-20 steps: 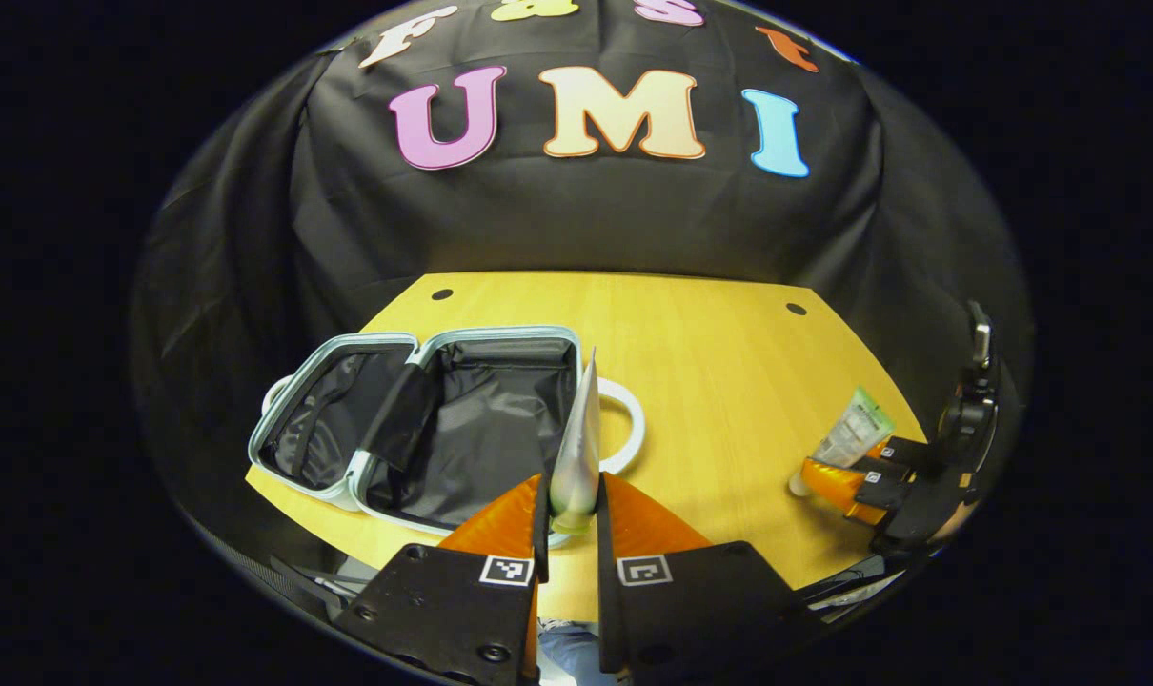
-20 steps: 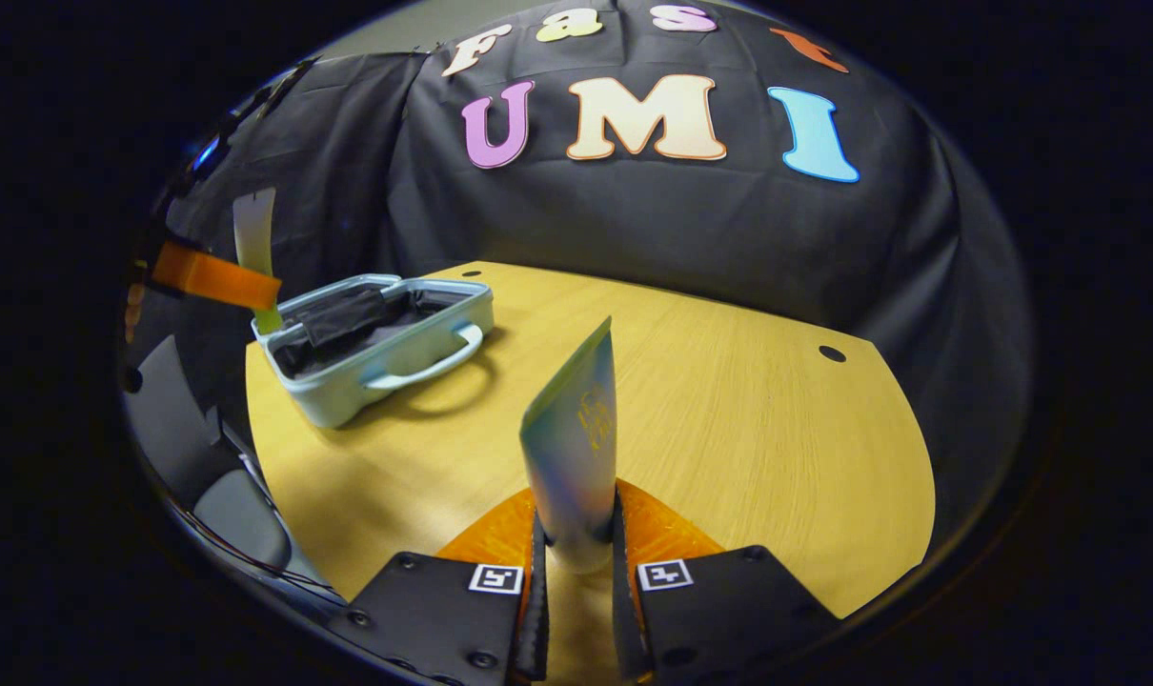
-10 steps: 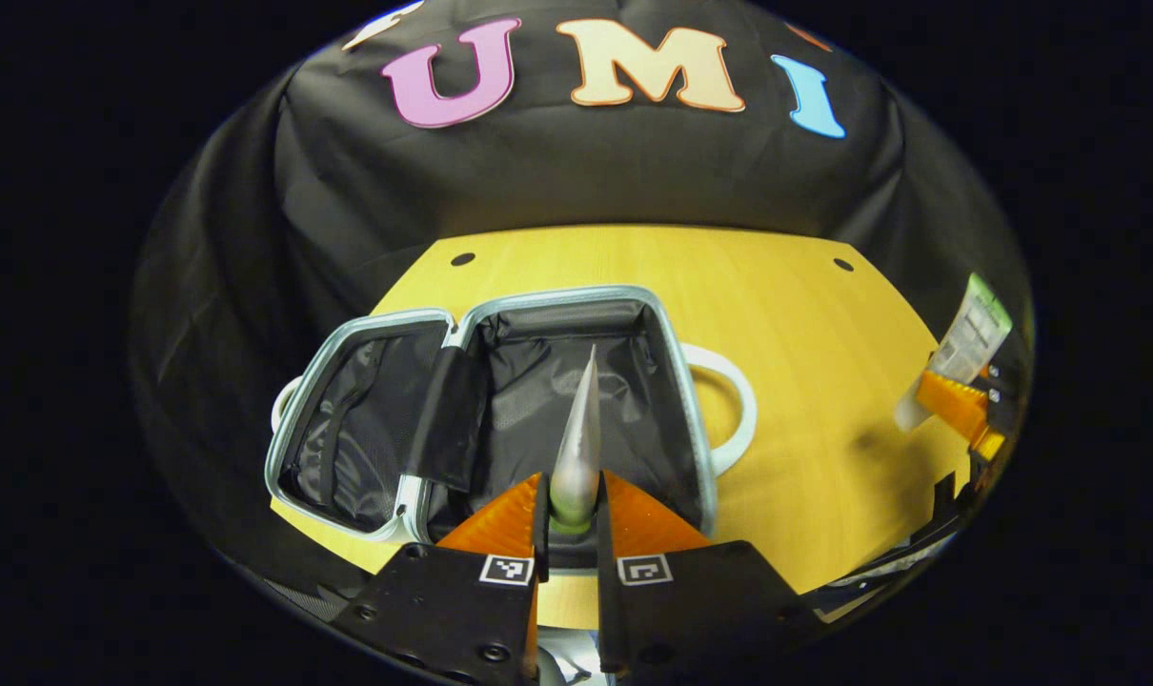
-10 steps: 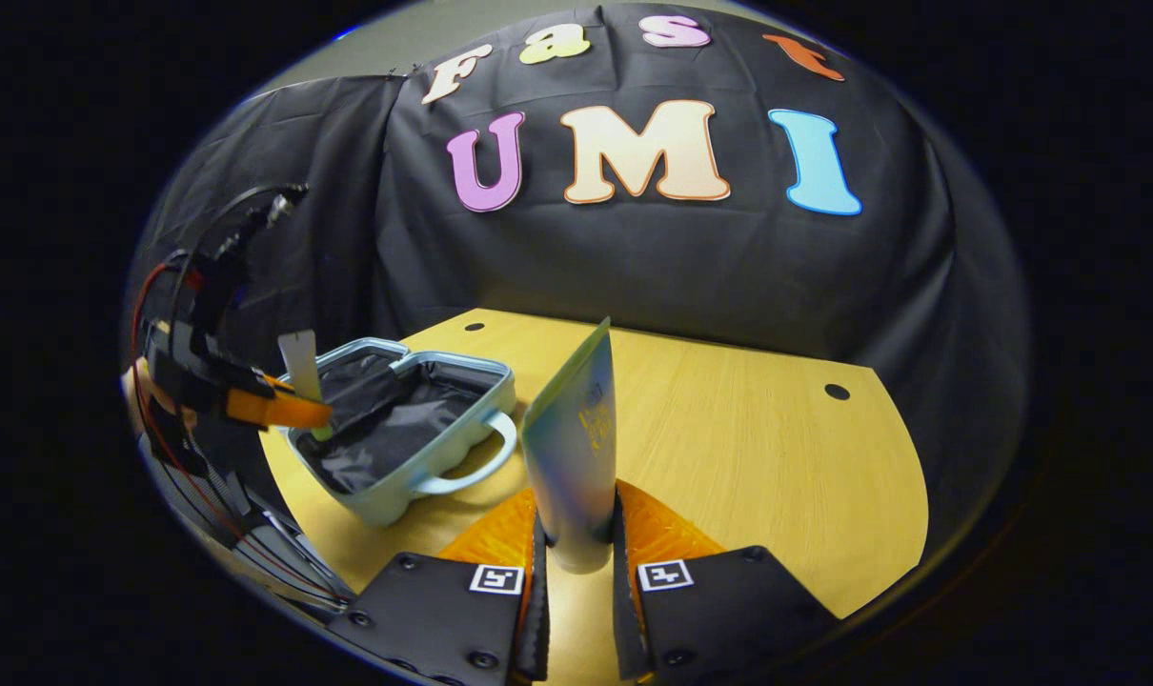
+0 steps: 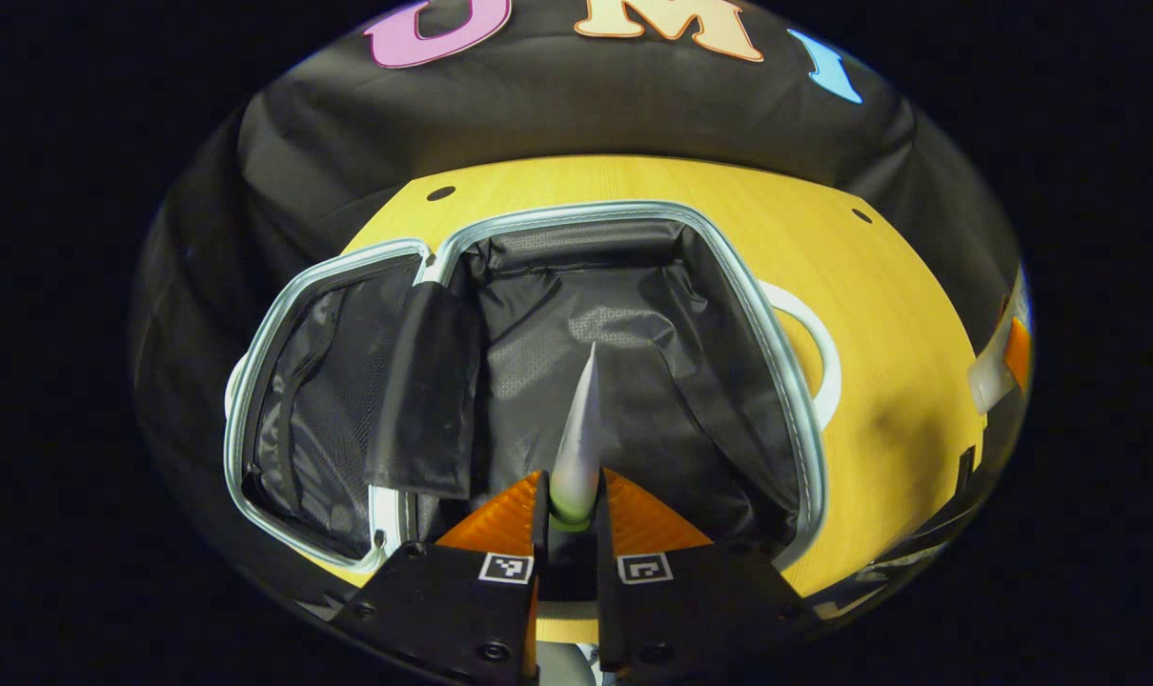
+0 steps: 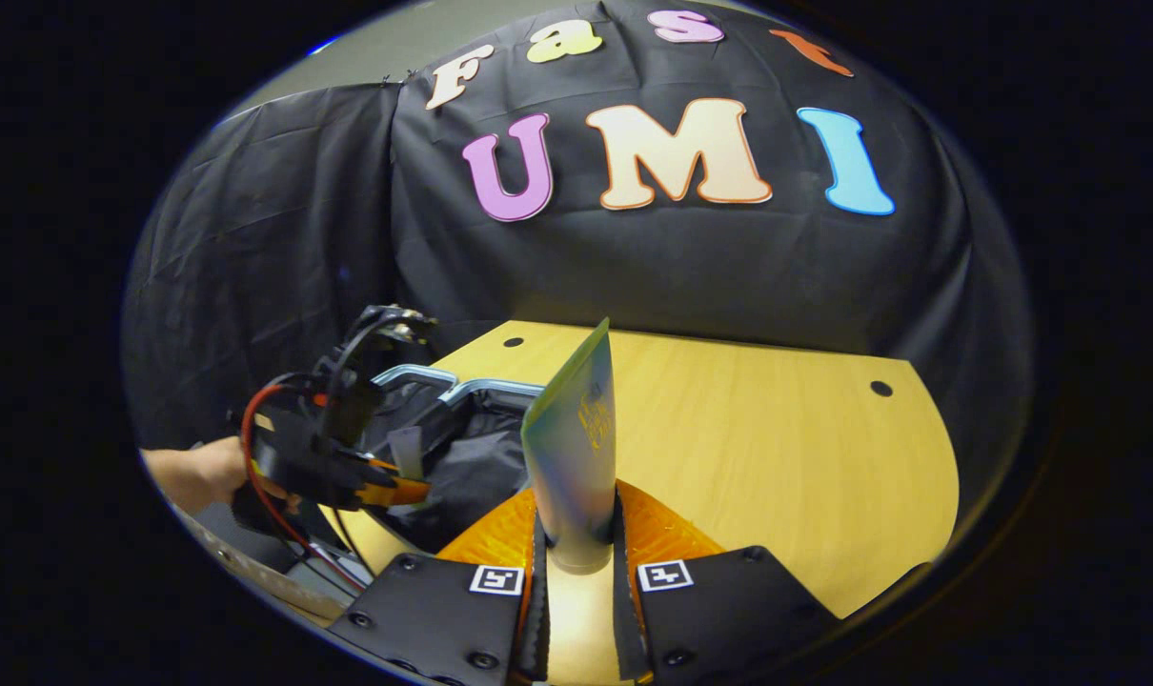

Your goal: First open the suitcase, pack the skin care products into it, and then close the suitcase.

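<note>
The left gripper (image 5: 569, 519) pinched a pale tube (image 5: 578, 443) over the open suitcase (image 5: 786, 381) to drop it in, while the right gripper (image 6: 576, 562) squeezed a second tube (image 6: 574, 457), waiting.

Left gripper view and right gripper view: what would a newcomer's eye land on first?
The open suitcase with its dark lining, lying flat on the yellow table. Next, the pale tube pinched by the left gripper, poised over the suitcase's right half. Then the second tube, upright in the right gripper above the table.
</note>
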Demonstrator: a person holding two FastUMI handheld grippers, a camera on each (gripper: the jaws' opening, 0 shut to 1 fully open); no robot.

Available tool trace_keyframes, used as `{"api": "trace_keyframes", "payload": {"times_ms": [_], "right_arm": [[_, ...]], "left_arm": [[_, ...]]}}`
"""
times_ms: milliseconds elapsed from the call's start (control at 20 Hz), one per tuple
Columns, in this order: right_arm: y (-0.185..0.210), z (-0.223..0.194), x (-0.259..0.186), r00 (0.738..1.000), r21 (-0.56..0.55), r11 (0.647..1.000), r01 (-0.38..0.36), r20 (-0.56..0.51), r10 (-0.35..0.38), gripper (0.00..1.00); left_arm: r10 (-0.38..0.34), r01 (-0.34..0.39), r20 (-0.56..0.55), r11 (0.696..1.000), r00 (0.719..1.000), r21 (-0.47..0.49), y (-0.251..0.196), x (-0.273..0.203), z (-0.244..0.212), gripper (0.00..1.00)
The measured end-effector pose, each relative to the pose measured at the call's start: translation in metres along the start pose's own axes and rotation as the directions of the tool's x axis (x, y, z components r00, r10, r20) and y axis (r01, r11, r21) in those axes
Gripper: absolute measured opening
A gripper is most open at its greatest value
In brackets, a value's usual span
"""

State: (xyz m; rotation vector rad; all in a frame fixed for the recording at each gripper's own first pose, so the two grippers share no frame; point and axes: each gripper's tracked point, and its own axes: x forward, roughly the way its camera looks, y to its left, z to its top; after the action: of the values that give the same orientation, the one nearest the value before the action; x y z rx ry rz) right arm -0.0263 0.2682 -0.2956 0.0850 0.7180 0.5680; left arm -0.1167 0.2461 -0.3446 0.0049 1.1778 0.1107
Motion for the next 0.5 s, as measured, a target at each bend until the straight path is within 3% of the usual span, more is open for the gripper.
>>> {"api": "trace_keyframes", "payload": {"times_ms": [150,350,500], "right_arm": [[0.025,-0.002,0.009,0.999,0.022,0.999,-0.031,-0.03,0.032,0.29],[0.049,-0.003,0.024,0.998,0.059,0.998,-0.038,-0.044,0.04,0.29],[0.063,-0.007,0.037,0.996,0.094,0.995,-0.039,-0.072,0.046,0.29]], "left_arm": [[-0.044,0.043,-0.028,0.999,0.999,-0.009,-0.002,0.014,-0.004,0.18],[-0.081,0.082,-0.013,0.995,0.997,0.051,0.002,0.024,0.001,0.18],[-0.126,0.125,0.025,0.992,0.992,0.022,0.001,0.021,0.008,0.23]]}}
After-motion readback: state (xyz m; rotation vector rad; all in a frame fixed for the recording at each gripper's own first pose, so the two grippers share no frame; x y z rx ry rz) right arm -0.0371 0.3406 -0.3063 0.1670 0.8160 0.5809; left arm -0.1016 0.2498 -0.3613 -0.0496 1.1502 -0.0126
